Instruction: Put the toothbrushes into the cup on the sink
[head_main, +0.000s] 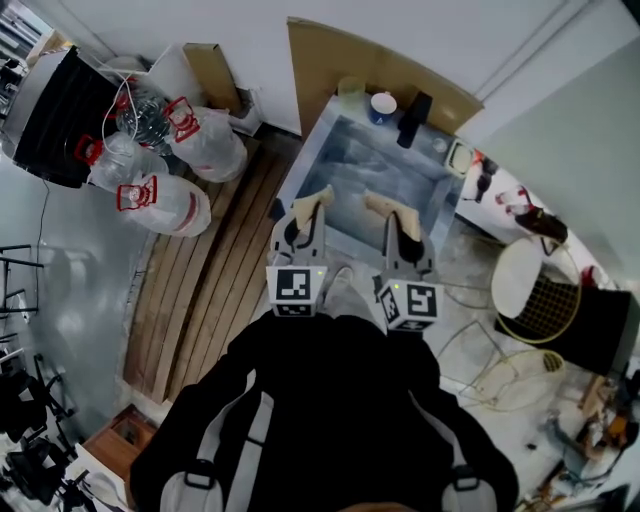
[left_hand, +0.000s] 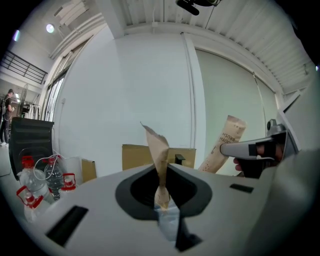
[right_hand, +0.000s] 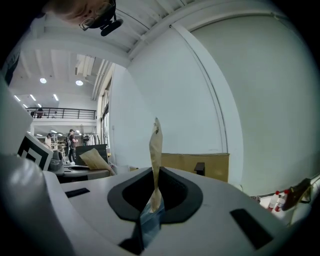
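Each gripper holds a toothbrush in a brown paper wrapper. In the head view my left gripper (head_main: 308, 222) is shut on one wrapped toothbrush (head_main: 318, 199), and my right gripper (head_main: 403, 232) is shut on the other (head_main: 388, 206). Both hang over the near edge of the metal sink (head_main: 440, 180). A pale cup (head_main: 350, 91) and a blue-and-white cup (head_main: 383, 103) stand on the sink's far rim. In the left gripper view the wrapper (left_hand: 160, 160) stands up from the shut left gripper (left_hand: 163, 202), and the other wrapper (left_hand: 226, 142) shows at the right. In the right gripper view the wrapper (right_hand: 155, 155) rises from the shut right gripper (right_hand: 152, 207).
A black box (head_main: 412, 118) stands on the sink's back rim in front of a cardboard sheet (head_main: 330, 55). Large water bottles (head_main: 165, 150) lie at the left beside wooden floor boards (head_main: 215, 270). A white stool and wire basket (head_main: 535, 285) sit to the right, with cables on the floor.
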